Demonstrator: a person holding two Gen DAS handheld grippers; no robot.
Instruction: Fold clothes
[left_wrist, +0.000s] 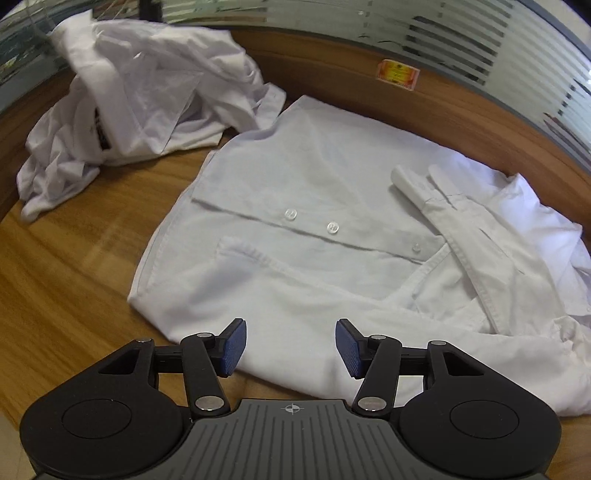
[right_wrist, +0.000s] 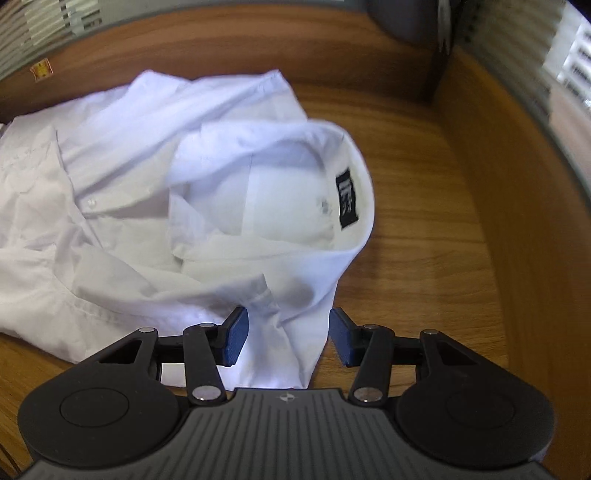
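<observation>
Shirt (left_wrist: 314, 221) lay spread on the wooden table (left_wrist: 74, 277) across the centre and right of the left wrist view, front up, with three clear buttons (left_wrist: 332, 227) running along its placket in the middle of the frame. A cuffed sleeve (left_wrist: 461, 236) crossed the body diagonally at right, its cuff end pointing toward upper centre. A second white garment, the heap (left_wrist: 129, 103), sat crumpled at upper left, touching the shirt's far corner; a dark label showed among its folds. A small orange sticker (left_wrist: 397, 74) was stuck to the raised wooden edge at upper right, with striped frosted glass behind it.

At the bottom of that view the left gripper (left_wrist: 291, 347) stood with its blue pads (left_wrist: 234, 347) apart, nothing between them but the shirt's near hem lying on the table below.

In the right wrist view, the collar (right_wrist: 332, 177) curled upward in the centre, a black label (right_wrist: 348, 201) sewn inside it at right of centre. The rest of the cloth bunched toward the left of the frame. The right gripper (right_wrist: 288, 341) at the bottom also had its pads apart; a fold of white fabric ran down between them, and the pads did not look pressed on it. Bare table filled the right side of the frame.
</observation>
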